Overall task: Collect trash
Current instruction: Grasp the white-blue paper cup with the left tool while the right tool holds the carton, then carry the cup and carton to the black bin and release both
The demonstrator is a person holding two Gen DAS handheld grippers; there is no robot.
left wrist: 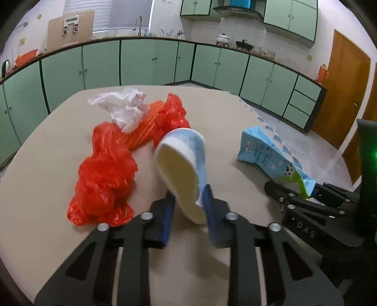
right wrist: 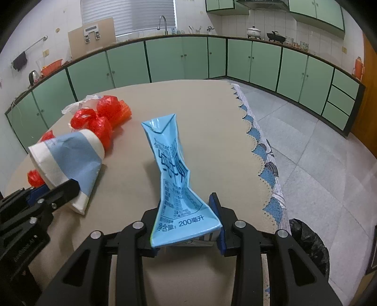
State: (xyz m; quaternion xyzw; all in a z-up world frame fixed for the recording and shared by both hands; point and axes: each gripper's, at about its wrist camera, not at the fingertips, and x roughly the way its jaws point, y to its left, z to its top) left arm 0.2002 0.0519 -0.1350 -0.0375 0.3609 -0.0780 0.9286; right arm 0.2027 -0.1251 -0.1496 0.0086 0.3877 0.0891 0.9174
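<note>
Under both your grippers lies a beige table (right wrist: 179,106) with a scalloped cloth edge, ringed by green kitchen cabinets (left wrist: 150,63) and a counter with a sink tap (right wrist: 162,22). Beyond the table's right edge you have grey floor tiles and a black bag (right wrist: 308,240) low at the corner. Your left gripper (left wrist: 188,207) is clamped on a crushed paper cup (left wrist: 181,169), its mouth tilted toward the camera. Your right gripper (right wrist: 186,226) is closed on a flattened blue carton (right wrist: 174,179), pinching its base. Left of the cup, crumpled red plastic (left wrist: 106,174) and orange netting (left wrist: 143,127) rest on the table, with white plastic (left wrist: 124,106) lying on top of them.
</note>
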